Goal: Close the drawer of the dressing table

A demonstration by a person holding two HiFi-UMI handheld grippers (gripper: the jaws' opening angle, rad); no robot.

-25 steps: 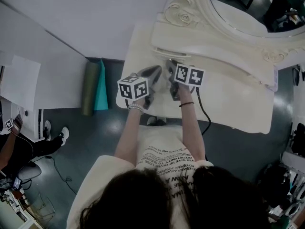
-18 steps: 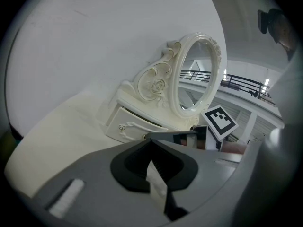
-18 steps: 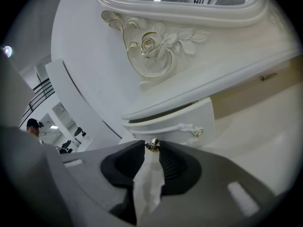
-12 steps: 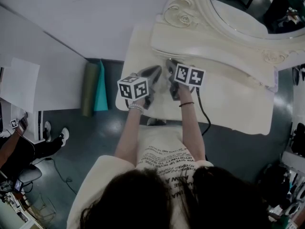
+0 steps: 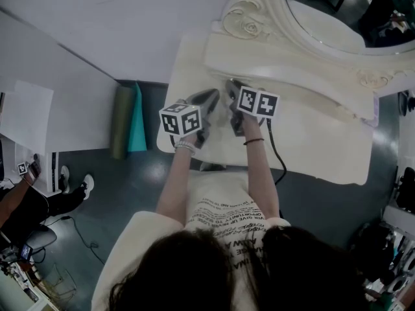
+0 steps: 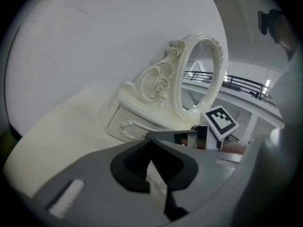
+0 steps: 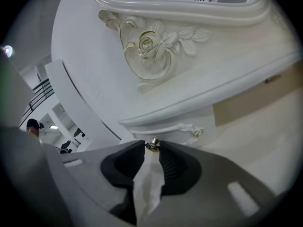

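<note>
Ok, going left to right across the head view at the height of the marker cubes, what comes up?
Green roll, teal mat, left gripper, right gripper, black cable.

1. One cream, carved dressing table (image 5: 311,141), bearing one oval mirror (image 5: 324,18).
2. Two grey two-jaw grippers: left gripper (image 6: 150,142), right gripper (image 7: 150,151).
3. One small brass drawer knob (image 7: 152,144).
4. Two floor rolls: one olive roll (image 5: 121,120), one teal roll (image 5: 137,118).

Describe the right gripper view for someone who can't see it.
Two dark fingers of the right gripper pinch a small metal knob on a cream dressing table's drawer front. Above are a carved rose and the mirror's frame.
</note>
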